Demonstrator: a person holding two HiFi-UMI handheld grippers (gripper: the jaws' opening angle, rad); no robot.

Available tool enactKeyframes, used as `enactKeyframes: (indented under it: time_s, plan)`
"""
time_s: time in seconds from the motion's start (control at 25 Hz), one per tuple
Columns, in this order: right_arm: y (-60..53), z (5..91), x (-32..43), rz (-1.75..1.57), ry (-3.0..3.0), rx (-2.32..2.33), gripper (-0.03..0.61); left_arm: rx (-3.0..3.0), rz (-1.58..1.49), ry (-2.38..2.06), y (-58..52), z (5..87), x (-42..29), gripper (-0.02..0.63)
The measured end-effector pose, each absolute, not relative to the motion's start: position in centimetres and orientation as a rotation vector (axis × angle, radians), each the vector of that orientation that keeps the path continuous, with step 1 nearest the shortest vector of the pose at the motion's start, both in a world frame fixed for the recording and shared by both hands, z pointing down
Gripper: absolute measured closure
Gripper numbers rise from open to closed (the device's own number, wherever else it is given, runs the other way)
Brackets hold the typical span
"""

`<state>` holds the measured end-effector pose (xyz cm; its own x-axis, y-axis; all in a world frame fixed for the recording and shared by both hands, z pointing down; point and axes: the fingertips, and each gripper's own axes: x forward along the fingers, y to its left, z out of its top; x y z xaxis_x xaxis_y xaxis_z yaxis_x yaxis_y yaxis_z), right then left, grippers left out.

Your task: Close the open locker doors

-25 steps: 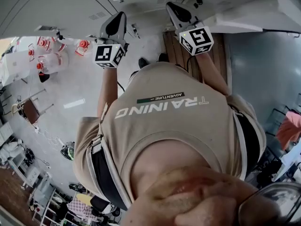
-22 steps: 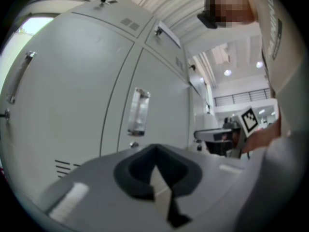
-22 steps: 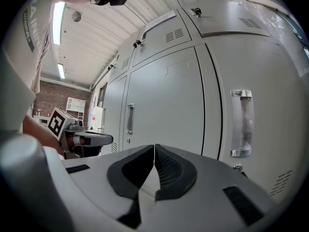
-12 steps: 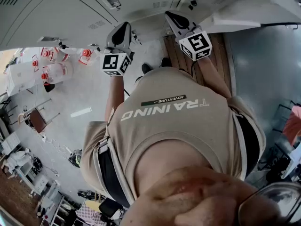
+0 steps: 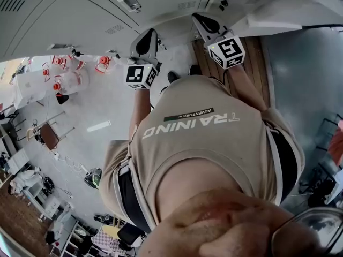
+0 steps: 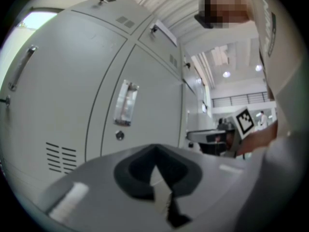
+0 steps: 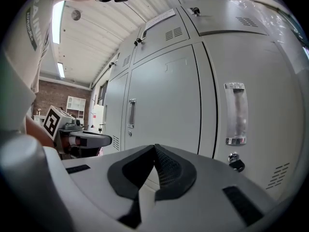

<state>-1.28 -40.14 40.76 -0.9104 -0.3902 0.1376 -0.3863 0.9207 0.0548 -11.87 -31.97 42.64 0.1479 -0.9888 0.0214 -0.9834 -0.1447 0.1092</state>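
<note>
- Head view: both grippers are sitting slightly further right and lower in frame than a second ago. The left gripper point(image 5: 146, 40) and right gripper point(image 5: 206, 21) are pointing up at the grey lockers point(image 5: 80, 15), close to them but apart.
- Left gripper view: the jaws are resting together with nothing between them. The locker door point(image 6: 145, 81) straight ahead is lying flush, showing its handle point(image 6: 126, 103) and lock point(image 6: 119, 135).
- Right gripper view: the jaws are pressing together, empty. The doors ahead are all looking shut. A clear handle point(image 7: 236, 113) is hanging above a key point(image 7: 236, 163), to the right of the jaws.
</note>
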Motion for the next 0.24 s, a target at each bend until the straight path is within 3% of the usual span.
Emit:
enactKeyframes:
  time_s: [0.24]
  plan:
    - [-40.74,41.48,-1.49,-0.028,-2.94,0.572,0.565,2.286,-0.077,-2.003,-32.01,43.4,-11.89,0.617]
